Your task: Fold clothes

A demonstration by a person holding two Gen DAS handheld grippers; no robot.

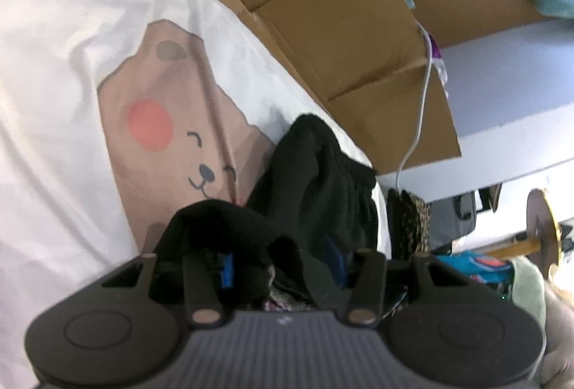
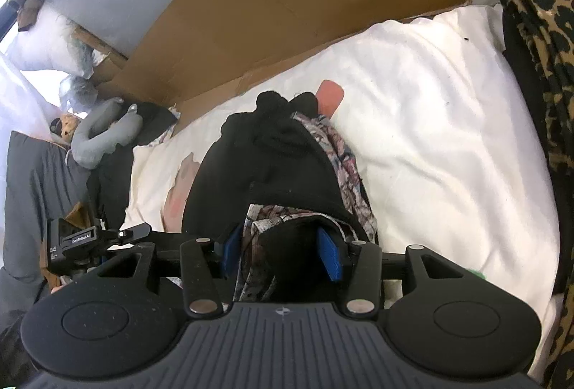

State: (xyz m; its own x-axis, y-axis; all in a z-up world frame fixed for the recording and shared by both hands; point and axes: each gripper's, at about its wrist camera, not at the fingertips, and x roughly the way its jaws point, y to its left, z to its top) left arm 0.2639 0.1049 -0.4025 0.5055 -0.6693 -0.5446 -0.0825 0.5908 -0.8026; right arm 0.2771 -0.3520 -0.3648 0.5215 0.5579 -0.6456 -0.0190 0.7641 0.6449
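Black knit garment [image 2: 272,156] w/ a patterned lining is bunched up over the white duvet [image 2: 430,123] on the bed, bear print [image 1: 172,123] showing beneath it. Left hand-held gripper [image 1: 283,267] has its blue pads narrowed on one end of the cloth; right hand-held gripper [image 2: 281,252] pinches the other end, fabric wadded between its fingers. Looks like mid-fold, both ends held and the piece lifted off the bed, not yet laid flat. Next move, I'd guess: pull the two ends apart to take out the slack, lay it on the duvet, then bring one edge over. Cardboard [image 1: 340,12] and leopard-print fabric [image 2: 538,12] sit close by, so could snag.
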